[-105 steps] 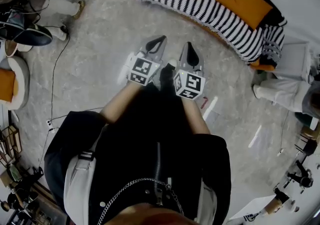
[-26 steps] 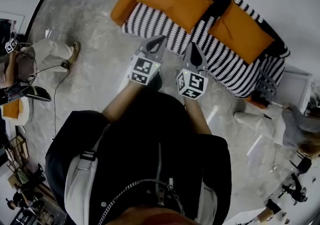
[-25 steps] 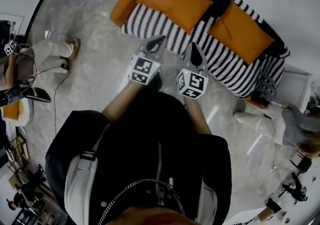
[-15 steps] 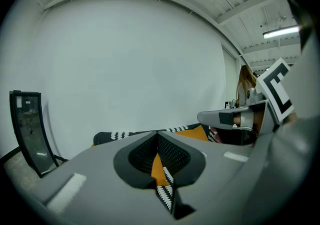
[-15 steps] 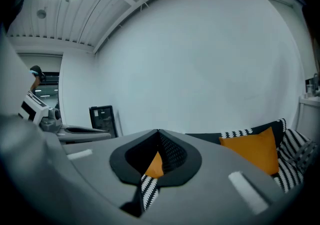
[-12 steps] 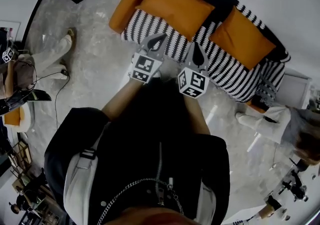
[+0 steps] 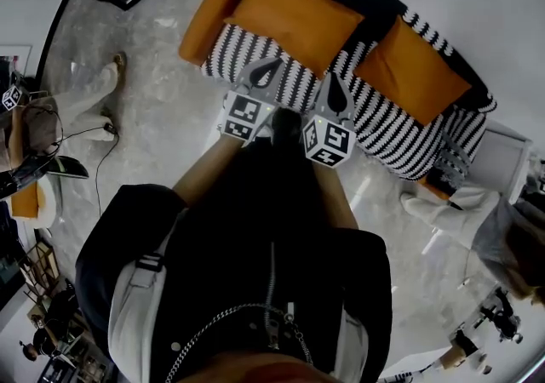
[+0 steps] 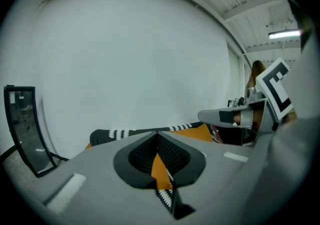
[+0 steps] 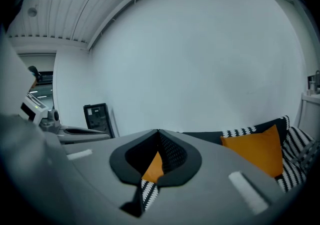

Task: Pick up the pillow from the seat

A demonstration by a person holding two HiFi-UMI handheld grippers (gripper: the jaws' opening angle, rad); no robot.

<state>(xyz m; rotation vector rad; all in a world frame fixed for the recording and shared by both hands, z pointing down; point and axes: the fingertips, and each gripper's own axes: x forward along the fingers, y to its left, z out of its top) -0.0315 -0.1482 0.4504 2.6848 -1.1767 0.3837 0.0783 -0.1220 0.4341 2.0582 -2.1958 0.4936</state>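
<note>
The person's black jacket (image 7: 255,271) fills the near foreground, both forearms stretched forward. The left gripper (image 7: 271,68) and right gripper (image 7: 332,85) stay side by side, each with its jaws pressed together and nothing between them. A few seconds ago grey floor (image 7: 162,109) lay between their tips and the striped sofa (image 7: 379,122); now the tips overlap the seat's front edge in the head view. Just beyond them the left orange pillow (image 7: 294,15) lies on the seat against the backrest, and the right orange pillow (image 7: 409,71) rests further along. Both have drawn closer than a second ago.
</note>
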